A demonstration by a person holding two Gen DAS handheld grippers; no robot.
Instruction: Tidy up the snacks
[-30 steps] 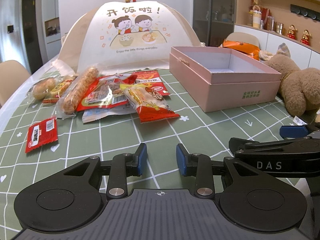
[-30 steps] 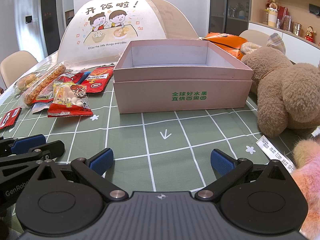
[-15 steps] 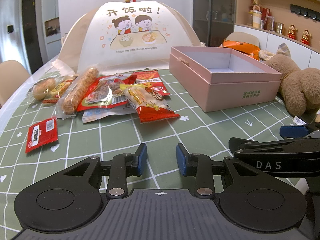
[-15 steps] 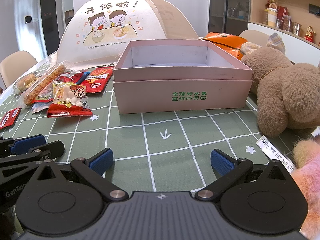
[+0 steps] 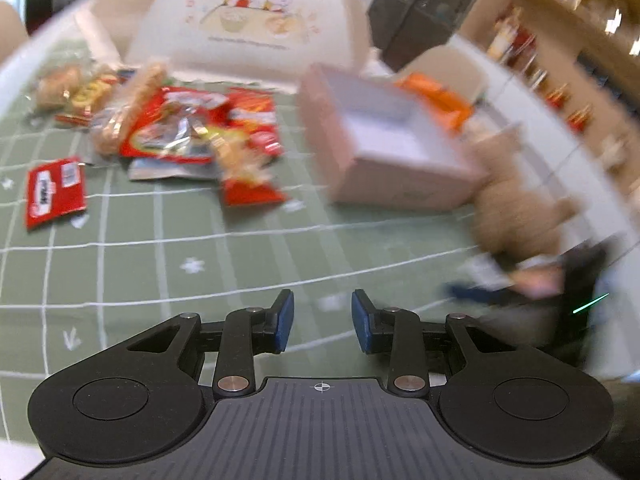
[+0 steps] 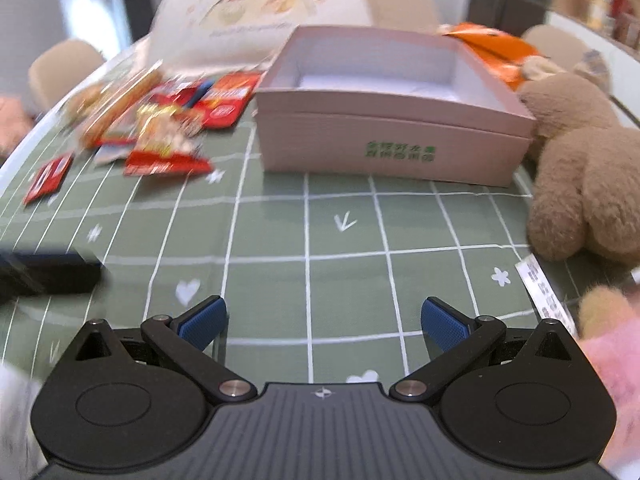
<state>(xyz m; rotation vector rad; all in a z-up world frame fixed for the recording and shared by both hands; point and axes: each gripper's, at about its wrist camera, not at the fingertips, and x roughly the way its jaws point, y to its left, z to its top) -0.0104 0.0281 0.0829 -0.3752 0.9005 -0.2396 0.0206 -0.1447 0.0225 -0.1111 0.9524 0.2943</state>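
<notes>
A pile of snack packets (image 5: 192,128) lies on the green checked tablecloth at the far left; it also shows in the right wrist view (image 6: 160,128). A small red packet (image 5: 54,192) lies apart, nearer me, and shows in the right wrist view (image 6: 48,178). An open, empty pink box (image 6: 388,108) stands at the far middle; it shows blurred in the left wrist view (image 5: 384,140). My left gripper (image 5: 322,322) is above bare cloth, jaws narrowly apart and empty. My right gripper (image 6: 324,322) is wide open and empty, in front of the box.
A brown teddy bear (image 6: 580,172) sits right of the box. A white food cover (image 5: 248,16) stands behind the snacks. An orange bag (image 6: 492,52) lies behind the box. A paper tag (image 6: 544,296) and something pink and fluffy (image 6: 612,344) are at the near right.
Both grippers have lifted and tilted down toward the table, so both views are blurred. The left view has swung. The jaw openings look unchanged.
</notes>
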